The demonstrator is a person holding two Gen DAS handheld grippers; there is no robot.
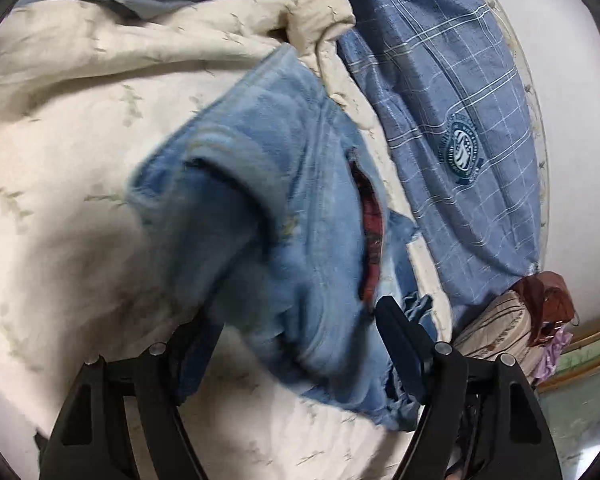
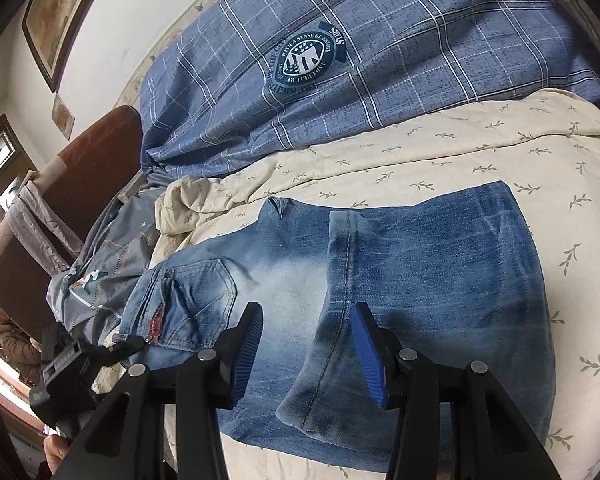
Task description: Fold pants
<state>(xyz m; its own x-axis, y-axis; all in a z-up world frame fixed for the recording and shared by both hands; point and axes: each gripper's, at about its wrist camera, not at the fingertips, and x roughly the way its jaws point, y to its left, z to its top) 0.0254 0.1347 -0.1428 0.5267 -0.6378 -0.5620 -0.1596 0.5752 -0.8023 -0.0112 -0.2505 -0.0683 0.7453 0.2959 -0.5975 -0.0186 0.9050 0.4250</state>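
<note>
The jeans (image 2: 380, 280) are spread on the bed (image 2: 460, 152); the right hand-held gripper (image 2: 308, 328) is held wide above them, while the waistband is straddled (grip unclear) by the left hand-held gripper (image 1: 300, 320)

Left wrist view sits close over the jeans (image 1: 276, 216), facing along the bed toward the plaid quilt (image 1: 452, 100). Right wrist view looks down from nearer the bed edge; both share jeans (image 2: 380, 280), quilt (image 2: 380, 60).

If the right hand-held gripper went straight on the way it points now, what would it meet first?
Most likely the jeans: the open right hand-held gripper points at the folded denim and its seam, which lie on the leaf-print quilt. Depth is unclear.
</note>
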